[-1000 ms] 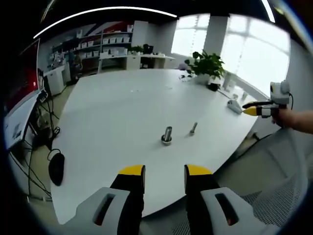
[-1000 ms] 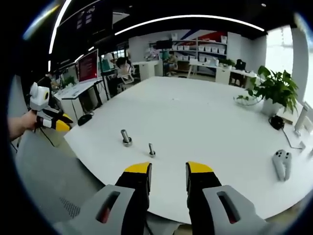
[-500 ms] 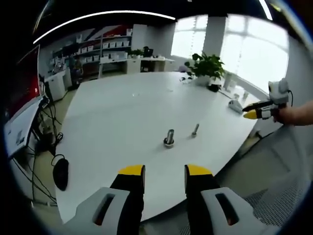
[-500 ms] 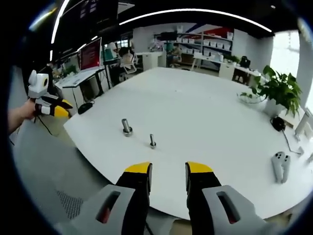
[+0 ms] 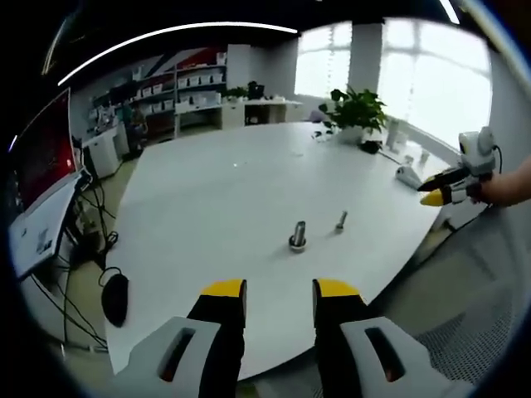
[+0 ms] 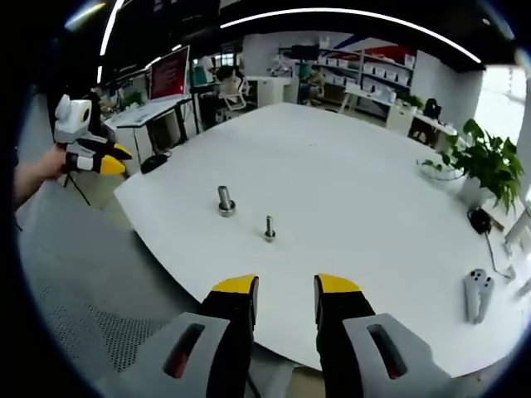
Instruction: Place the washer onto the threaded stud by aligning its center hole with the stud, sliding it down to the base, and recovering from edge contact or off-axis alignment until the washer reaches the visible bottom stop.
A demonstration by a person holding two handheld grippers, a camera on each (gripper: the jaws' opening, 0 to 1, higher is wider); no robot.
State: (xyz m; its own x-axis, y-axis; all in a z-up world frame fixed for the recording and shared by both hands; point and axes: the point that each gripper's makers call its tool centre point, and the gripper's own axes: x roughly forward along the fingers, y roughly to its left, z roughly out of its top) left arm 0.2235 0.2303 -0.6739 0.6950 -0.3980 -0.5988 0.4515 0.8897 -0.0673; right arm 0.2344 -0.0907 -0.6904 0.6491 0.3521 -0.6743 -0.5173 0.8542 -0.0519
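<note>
Two metal studs stand upright near the front edge of the white table. The thicker stud has a wider ring at its foot; whether that ring is the washer is too small to tell. The thinner stud stands close beside it. My left gripper hangs off the table's edge, open, with nothing between its yellow-tipped jaws. My right gripper is likewise open and holds nothing. Each gripper also appears in the other's view, held by a hand: the right gripper and the left gripper.
A potted plant and a white controller sit on the far side of the table. A mesh chair back lies below the table edge. Desks, a red screen and shelves stand behind.
Both views have shifted a little with the hands, so the studs sit slightly differently in the pictures. The studs stay put on the table. Both pairs of jaws keep the same gap.
</note>
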